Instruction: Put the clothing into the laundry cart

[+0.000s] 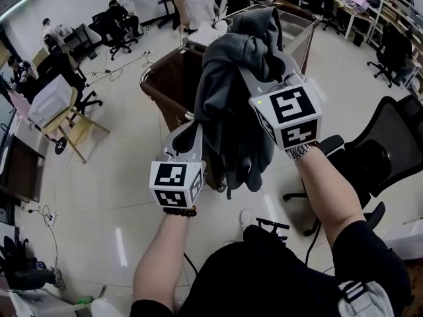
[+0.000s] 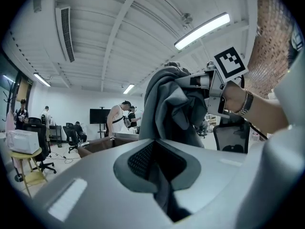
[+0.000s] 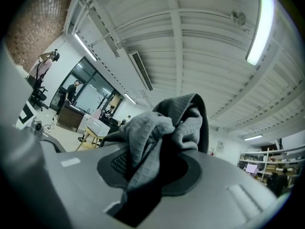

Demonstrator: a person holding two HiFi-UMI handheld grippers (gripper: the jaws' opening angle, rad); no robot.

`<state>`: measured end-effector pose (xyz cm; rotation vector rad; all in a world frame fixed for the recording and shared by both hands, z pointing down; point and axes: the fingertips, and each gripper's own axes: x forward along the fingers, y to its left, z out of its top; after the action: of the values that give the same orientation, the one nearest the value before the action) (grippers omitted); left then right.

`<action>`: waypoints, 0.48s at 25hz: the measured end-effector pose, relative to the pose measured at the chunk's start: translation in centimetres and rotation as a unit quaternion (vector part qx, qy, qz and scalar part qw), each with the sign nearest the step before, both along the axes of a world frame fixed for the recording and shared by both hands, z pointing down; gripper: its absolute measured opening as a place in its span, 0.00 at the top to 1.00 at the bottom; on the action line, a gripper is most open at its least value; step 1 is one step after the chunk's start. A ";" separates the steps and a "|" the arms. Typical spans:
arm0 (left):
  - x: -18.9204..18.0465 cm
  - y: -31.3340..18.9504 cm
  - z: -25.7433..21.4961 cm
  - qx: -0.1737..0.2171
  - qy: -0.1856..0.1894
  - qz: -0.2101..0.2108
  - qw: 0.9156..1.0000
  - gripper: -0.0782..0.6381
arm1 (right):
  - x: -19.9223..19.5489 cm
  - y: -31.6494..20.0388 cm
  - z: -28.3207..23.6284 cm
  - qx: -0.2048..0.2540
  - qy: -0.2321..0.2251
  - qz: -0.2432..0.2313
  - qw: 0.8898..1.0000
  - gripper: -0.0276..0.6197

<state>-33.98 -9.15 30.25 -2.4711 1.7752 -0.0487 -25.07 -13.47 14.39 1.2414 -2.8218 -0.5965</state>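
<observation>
A dark grey hooded garment [image 1: 228, 91] hangs bunched in the air between both grippers, in front of and above the brown laundry cart [image 1: 165, 78]. My left gripper [image 1: 190, 132] is shut on a lower fold; a strip of the garment's cloth [image 2: 162, 185] runs between its closed jaws. My right gripper [image 1: 263, 71] is higher, shut on the garment's upper part [image 3: 157, 128], which bulges out over its jaws. In the left gripper view the garment [image 2: 169, 104] hangs from the right gripper [image 2: 202, 82], with the cart's rim [image 2: 95, 144] low behind it.
A black office chair [image 1: 386, 144] stands close on the right. A person in a white top [image 1: 197, 2] stands at the cart's far side beside a second cart [image 1: 301, 25]. A wooden stool [image 1: 76, 127], desks and seated people are on the left.
</observation>
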 end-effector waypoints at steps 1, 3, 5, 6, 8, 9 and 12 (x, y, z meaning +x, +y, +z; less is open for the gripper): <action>-0.3 -0.1 -0.4 0.002 -0.001 -0.003 1.000 0.89 | -0.5 -0.3 -0.4 0.002 0.002 -0.001 1.000 0.76; 0.3 -0.1 -0.1 0.006 -0.003 -0.007 1.000 0.89 | -0.1 -0.7 -0.4 0.007 0.003 -0.002 1.000 0.76; 0.7 0.1 1.2 0.011 -0.004 -0.010 1.000 0.89 | 0.1 -1.0 0.5 0.013 0.005 -0.001 1.000 0.76; 0.4 0.0 1.9 0.014 -0.004 -0.011 1.000 0.89 | -0.2 -1.2 1.0 0.016 0.006 -0.001 1.000 0.76; -0.2 -0.5 3.5 0.015 -0.004 -0.014 1.000 0.89 | -1.2 -2.2 2.0 0.019 0.009 -0.002 1.000 0.76; -0.5 -0.9 4.1 0.015 -0.004 -0.016 1.000 0.89 | -1.7 -2.7 2.3 0.019 0.010 -0.004 1.000 0.76; -1.2 -1.4 4.7 0.016 -0.003 -0.022 1.000 0.89 | -3.2 -3.6 2.7 0.015 0.012 -0.013 1.000 0.76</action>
<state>-35.21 -10.54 34.92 -2.4064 1.8138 -0.0312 -28.27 -17.10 17.05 1.1946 -2.8248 -0.6528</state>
